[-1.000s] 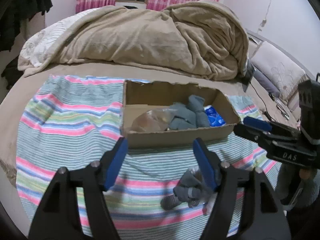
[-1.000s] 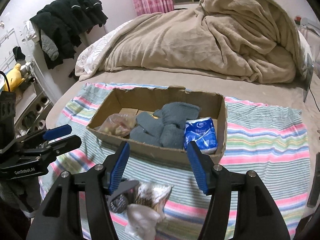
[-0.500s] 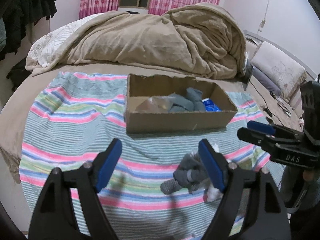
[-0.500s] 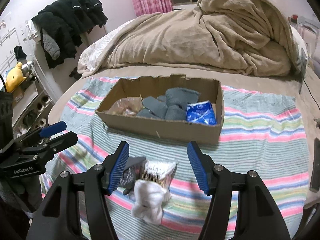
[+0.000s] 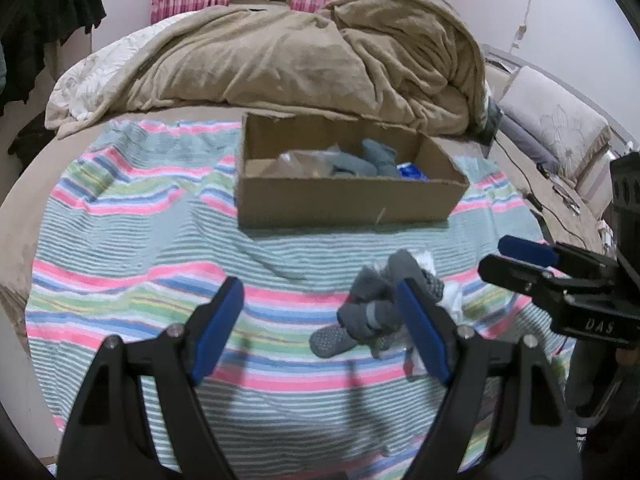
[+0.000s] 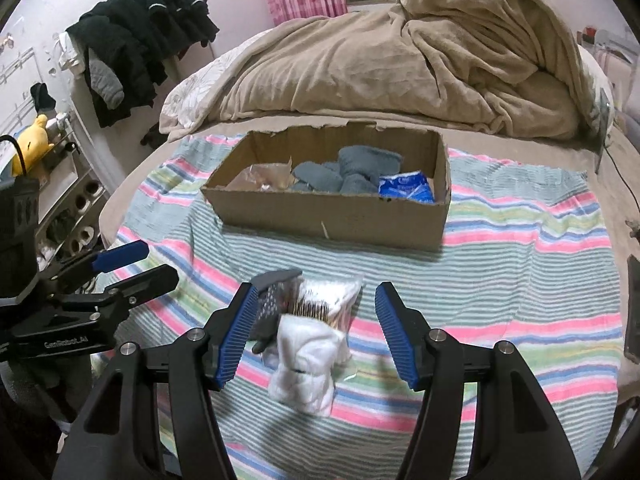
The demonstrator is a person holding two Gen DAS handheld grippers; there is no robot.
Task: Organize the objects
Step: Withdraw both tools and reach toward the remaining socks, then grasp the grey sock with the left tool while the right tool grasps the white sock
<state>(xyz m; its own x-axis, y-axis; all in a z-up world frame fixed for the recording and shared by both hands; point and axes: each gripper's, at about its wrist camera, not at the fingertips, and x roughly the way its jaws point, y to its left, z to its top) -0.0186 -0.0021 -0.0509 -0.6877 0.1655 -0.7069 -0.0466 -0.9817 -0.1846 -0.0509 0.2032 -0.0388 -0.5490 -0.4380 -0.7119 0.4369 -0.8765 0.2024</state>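
Observation:
A cardboard box (image 5: 348, 204) (image 6: 328, 220) stands on a striped towel (image 5: 132, 240) and holds grey socks (image 6: 352, 168), a blue packet (image 6: 406, 187) and a clear bag (image 6: 260, 178). In front of it lies a small pile: a grey sock bundle (image 5: 372, 312), a bag of cotton swabs (image 6: 328, 298) and a white sock bundle (image 6: 304, 364). My left gripper (image 5: 320, 294) hovers open over the towel, its right finger beside the grey bundle. My right gripper (image 6: 316, 294) stands open above the pile, the swabs and white bundle showing between its fingers, untouched.
A heaped beige blanket (image 5: 304, 52) fills the bed behind the box. Black clothes (image 6: 136, 48) hang at the left wall, with a yellow plush toy (image 6: 34, 140) on a shelf below. A pillow (image 5: 556, 128) and a cable (image 5: 520, 168) lie at the right.
Both grippers have drawn back from the box and sunk a little, so the box looks farther and the pile shows fully. The left jaws stand slightly wider.

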